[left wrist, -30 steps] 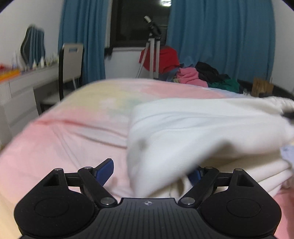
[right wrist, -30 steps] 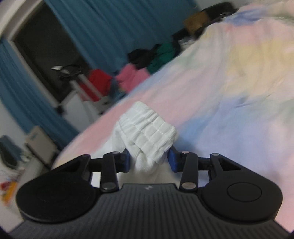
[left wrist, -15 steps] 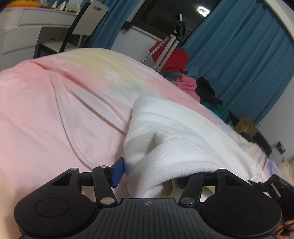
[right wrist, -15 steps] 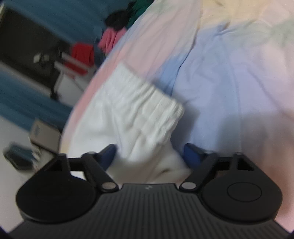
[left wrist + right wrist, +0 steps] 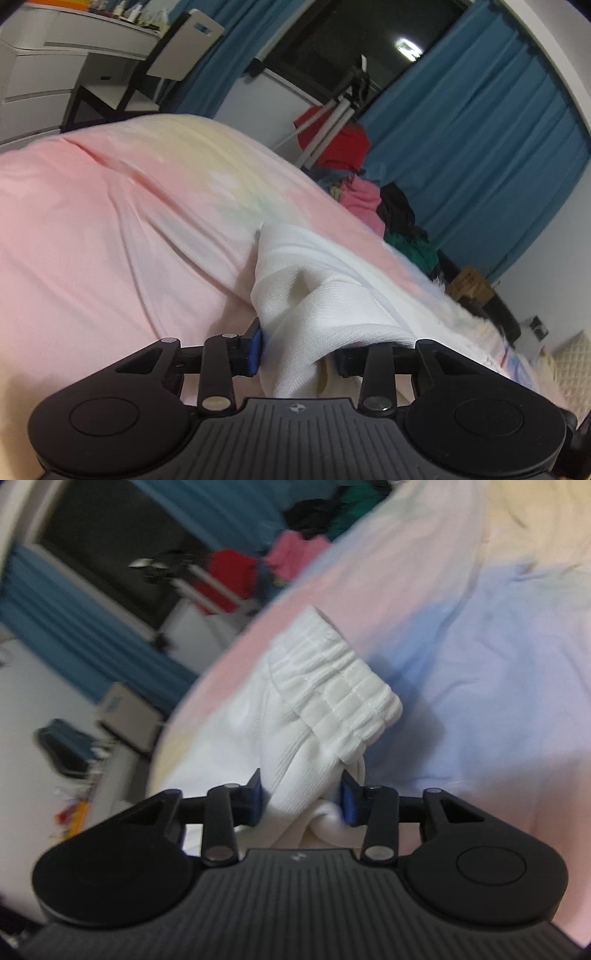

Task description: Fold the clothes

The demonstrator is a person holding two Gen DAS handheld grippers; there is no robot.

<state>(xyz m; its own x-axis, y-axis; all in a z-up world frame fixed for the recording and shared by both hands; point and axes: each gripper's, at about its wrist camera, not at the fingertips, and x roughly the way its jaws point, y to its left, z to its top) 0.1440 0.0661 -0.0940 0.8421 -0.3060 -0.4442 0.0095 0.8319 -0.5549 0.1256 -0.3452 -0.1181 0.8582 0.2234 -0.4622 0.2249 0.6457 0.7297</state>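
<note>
A white garment (image 5: 321,295) lies bunched on a bed with a pastel pink, yellow and blue sheet (image 5: 110,240). My left gripper (image 5: 297,349) is closing on a folded edge of it. The blue left pad (image 5: 255,347) touches the cloth, and the cloth drapes over and hides the other pad. In the right wrist view the same white garment (image 5: 288,731) shows its ribbed elastic waistband (image 5: 332,686). My right gripper (image 5: 301,797) is closing just below that band, with both pads pressed into the bunched cloth, above the sheet (image 5: 480,664).
Past the bed's far edge stand a pile of coloured clothes (image 5: 369,199), a tripod (image 5: 332,118) and blue curtains (image 5: 461,129). A chair (image 5: 177,62) and white drawers (image 5: 37,74) are at the left. A cardboard box (image 5: 469,284) sits at the right.
The left gripper's jaws narrowed onto the garment's fold while the hand rolled and shifted sideways. The right gripper opened wide, then closed again on the cloth below the waistband.
</note>
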